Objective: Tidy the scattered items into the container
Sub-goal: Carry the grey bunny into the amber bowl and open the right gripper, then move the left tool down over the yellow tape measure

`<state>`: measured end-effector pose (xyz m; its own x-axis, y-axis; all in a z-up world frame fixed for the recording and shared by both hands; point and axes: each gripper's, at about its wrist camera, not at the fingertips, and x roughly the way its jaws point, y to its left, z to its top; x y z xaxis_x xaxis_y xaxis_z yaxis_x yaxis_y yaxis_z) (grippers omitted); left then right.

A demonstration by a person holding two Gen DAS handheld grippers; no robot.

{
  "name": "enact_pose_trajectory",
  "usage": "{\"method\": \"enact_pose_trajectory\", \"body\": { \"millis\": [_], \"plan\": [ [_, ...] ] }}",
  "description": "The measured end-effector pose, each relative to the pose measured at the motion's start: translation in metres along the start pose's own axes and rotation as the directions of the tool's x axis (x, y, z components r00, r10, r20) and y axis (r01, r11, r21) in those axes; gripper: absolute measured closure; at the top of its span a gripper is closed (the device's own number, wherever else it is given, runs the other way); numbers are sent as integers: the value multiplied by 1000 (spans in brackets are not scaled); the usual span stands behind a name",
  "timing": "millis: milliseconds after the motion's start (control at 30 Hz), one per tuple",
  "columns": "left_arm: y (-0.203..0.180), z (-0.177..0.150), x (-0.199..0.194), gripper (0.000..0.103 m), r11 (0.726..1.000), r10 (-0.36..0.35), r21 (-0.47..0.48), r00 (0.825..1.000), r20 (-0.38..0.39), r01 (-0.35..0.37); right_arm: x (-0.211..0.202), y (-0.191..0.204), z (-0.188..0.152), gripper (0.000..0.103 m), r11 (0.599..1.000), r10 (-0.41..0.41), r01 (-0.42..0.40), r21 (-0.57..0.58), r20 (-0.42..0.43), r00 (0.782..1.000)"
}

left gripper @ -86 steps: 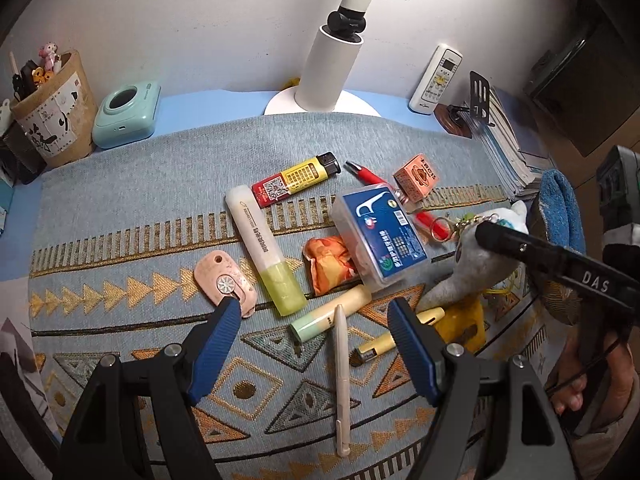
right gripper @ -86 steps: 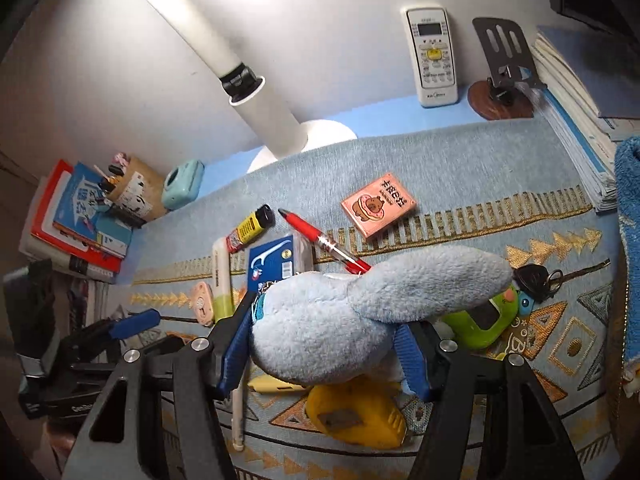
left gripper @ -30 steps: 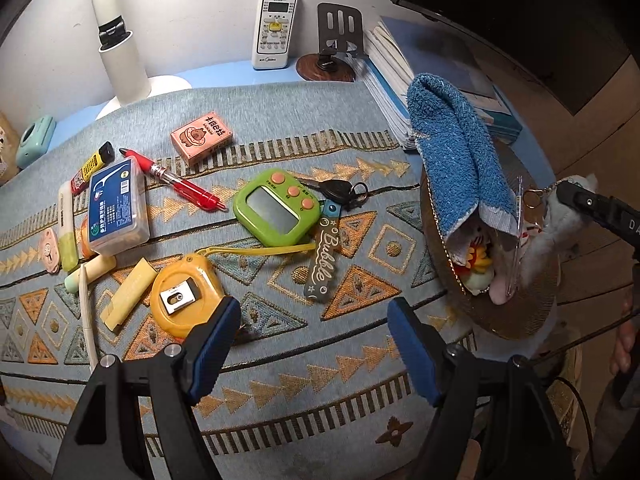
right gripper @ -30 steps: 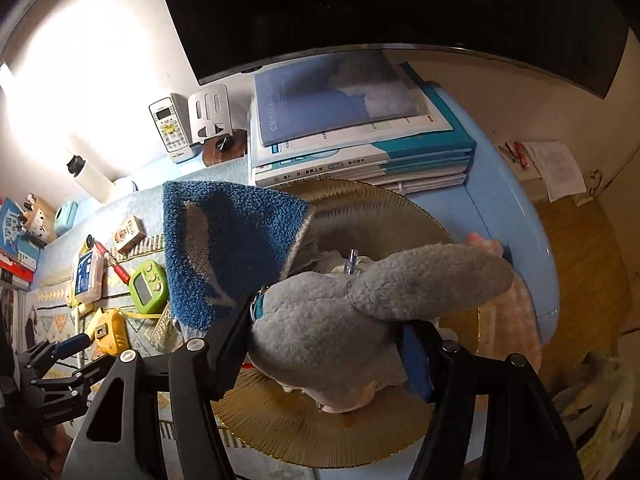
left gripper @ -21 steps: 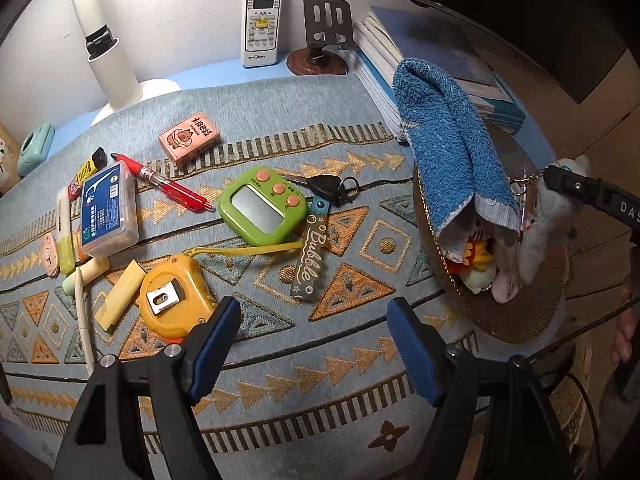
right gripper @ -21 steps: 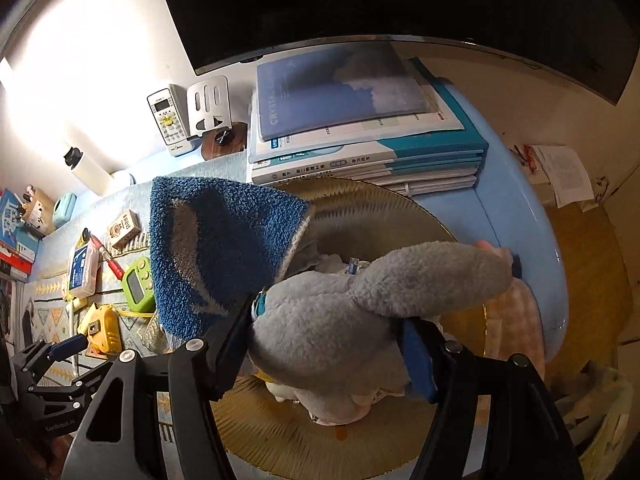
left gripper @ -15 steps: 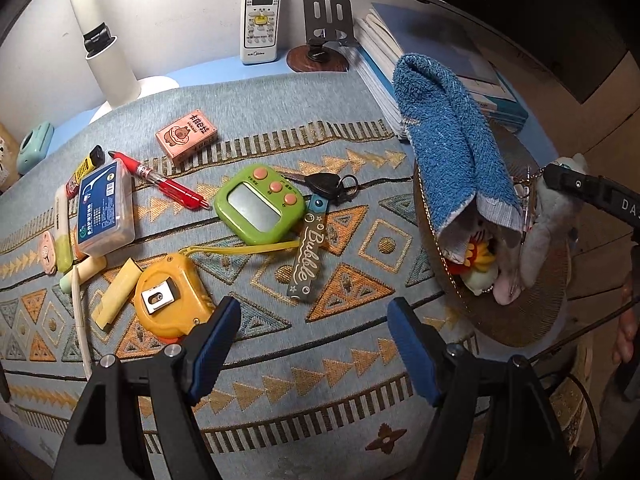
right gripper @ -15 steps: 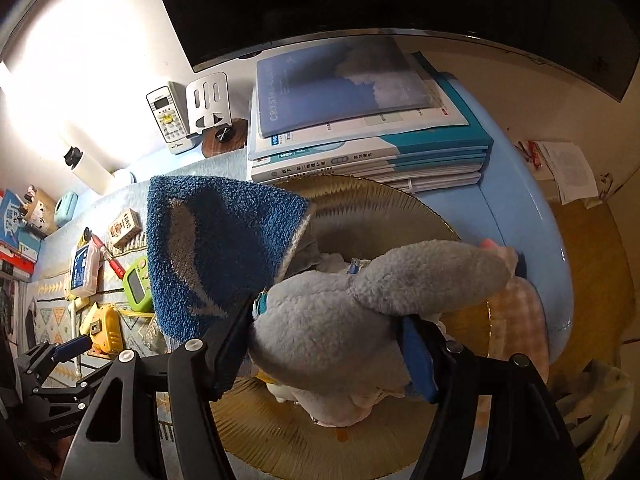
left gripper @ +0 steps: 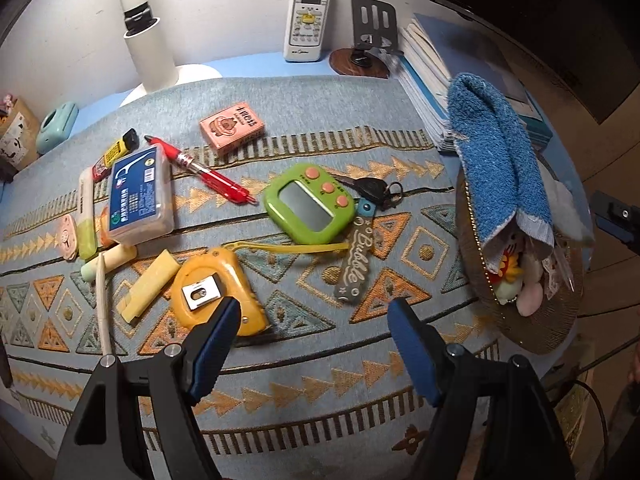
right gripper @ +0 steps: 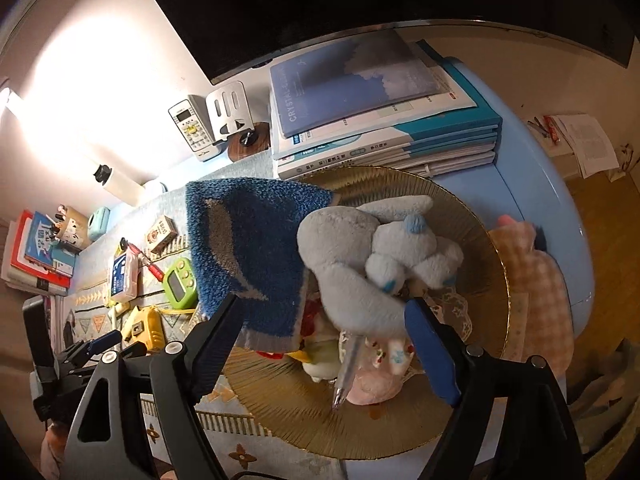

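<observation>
In the right wrist view a grey-blue plush toy (right gripper: 360, 256) lies in the round gold basket (right gripper: 320, 420), on top of other small toys and a clear pen. My right gripper (right gripper: 324, 332) hangs open just above it, holding nothing. A blue towel (right gripper: 248, 248) drapes over the basket's left rim. In the left wrist view my left gripper (left gripper: 314, 332) stands open and empty over the patterned mat (left gripper: 360, 380), right of a yellow tape measure (left gripper: 216, 292). A green timer (left gripper: 310, 204), keys with a "Bubble" tag (left gripper: 356, 264), a red pen (left gripper: 200, 170), a pink box (left gripper: 232, 128) and a blue floss box (left gripper: 140, 196) lie scattered.
A stack of books (right gripper: 380, 120) sits behind the basket, with a remote (left gripper: 306, 20) and a phone stand (left gripper: 374, 24) by the wall. A white lamp base (left gripper: 148, 52) stands at the back left. Highlighters and a white pen (left gripper: 102, 300) lie at the mat's left. A dark monitor looms above.
My right gripper has opened and let go of the plush toy, which now rests in the basket. The left gripper has stayed open, shifting only slightly over the mat.
</observation>
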<state>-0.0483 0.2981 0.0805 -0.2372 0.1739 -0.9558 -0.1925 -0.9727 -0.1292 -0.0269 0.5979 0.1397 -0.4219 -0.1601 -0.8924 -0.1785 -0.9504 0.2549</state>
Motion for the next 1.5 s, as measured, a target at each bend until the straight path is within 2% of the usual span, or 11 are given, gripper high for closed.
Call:
{"method": "enact_pose_trajectory", "body": {
  "millis": [100, 200, 300, 433, 567, 633, 800, 1000, 1167, 1333, 1500],
  "plan": [
    [25, -3, -4, 30, 999, 3, -47, 1000, -1, -3, -20, 17, -1, 21, 999, 45, -44, -16, 66, 997],
    [54, -5, -9, 30, 995, 21, -93, 1000, 5, -20, -46, 46, -1, 20, 988, 142, -130, -85, 163, 976],
    [83, -8, -10, 30, 991, 34, -132, 999, 4, -33, -53, 81, -4, 13, 972, 196, -165, -170, 187, 963],
    [113, -17, -4, 30, 987, 11, -157, 1000, -18, -13, -28, 124, -16, 12, 953, 232, -205, -222, 102, 967],
    [119, -24, 9, 30, 971, -110, -214, 994, -19, 104, -1, 156, -34, 12, 942, 232, -225, -249, -1, 973],
    [108, -25, 17, 30, 971, -132, -204, 991, -15, 126, 7, 163, -40, 12, 938, 225, -227, -262, -39, 974],
    [80, -23, 32, 30, 980, -79, -181, 996, 33, 83, 9, 160, -48, 12, 937, 216, -228, -265, -74, 973],
    [86, -22, 52, 30, 950, -36, -307, 998, 51, 50, 12, 131, -46, 12, 947, 228, -241, -210, -86, 970],
    [77, -24, 66, 30, 937, 50, -348, 997, 57, -27, 17, 113, -47, 12, 948, 235, -253, -190, -111, 966],
    [62, -23, 70, 36, 933, 153, -340, 985, 84, -116, 12, 106, -49, 12, 941, 230, -251, -225, -114, 966],
    [61, -27, 66, 36, 933, 154, -339, 985, 80, -119, 6, 96, -50, 12, 941, 235, -253, -227, -101, 967]
  ]
}}
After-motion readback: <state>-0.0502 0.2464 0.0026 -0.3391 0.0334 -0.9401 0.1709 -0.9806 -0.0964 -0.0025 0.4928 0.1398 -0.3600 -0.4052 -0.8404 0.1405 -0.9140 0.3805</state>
